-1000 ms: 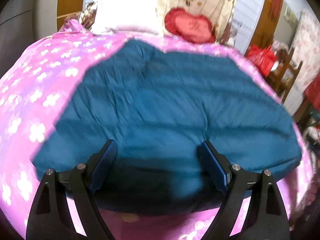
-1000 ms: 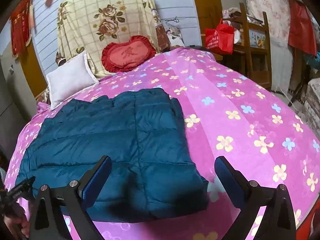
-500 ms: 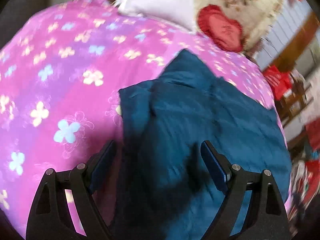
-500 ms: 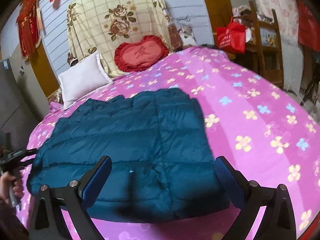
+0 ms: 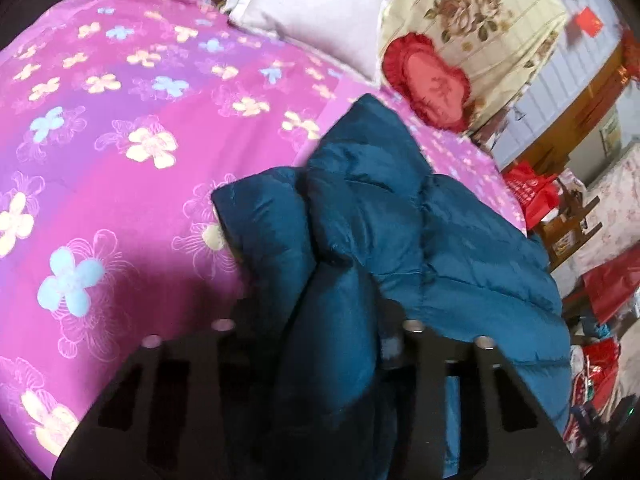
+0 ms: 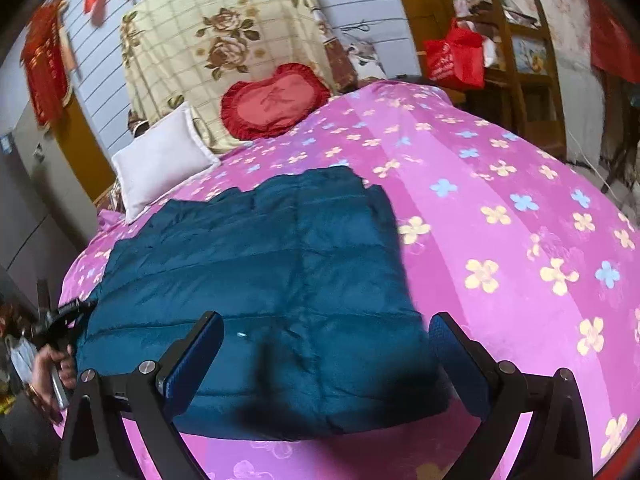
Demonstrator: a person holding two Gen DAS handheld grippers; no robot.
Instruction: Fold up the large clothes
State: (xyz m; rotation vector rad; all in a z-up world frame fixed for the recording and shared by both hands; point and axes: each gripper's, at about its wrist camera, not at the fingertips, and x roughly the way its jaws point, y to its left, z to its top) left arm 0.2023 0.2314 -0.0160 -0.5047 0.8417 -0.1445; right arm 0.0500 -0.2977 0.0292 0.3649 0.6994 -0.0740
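Jacket [image 6: 276, 292], teal and quilted, lies on the pink flowered bedspread [image 6: 520, 208]. I take the white pillow [image 6: 160, 164] as my landmark. In the right wrist view the jacket's long axis runs across the bed, from the pillow's side towards the bare floral half. Its far edge sits just short of the pillow; its near hem faces my right gripper [image 6: 328, 364].

Edges: the hem nearest the right gripper is straight and lies flat. The end on the pillow's side is bunched and lifted in the left wrist view, where a thick fold of jacket [image 5: 360, 240] rises between the dark fingers [image 5: 404, 344].

Room: on the side away from the pillow there is a broad stretch of open bedspread. The red heart cushion [image 6: 276, 100] sits beside the pillow, well apart from the jacket.

Grippers: left gripper [image 5: 320, 344] has just been closing and now clamps the bunched fabric. Right gripper is released, jaws wide, above the near hem with nothing between the pads.

Change: a second ago the left view showed the jacket flat and the jaws wide; now they have drawn in and that end is gathered up.
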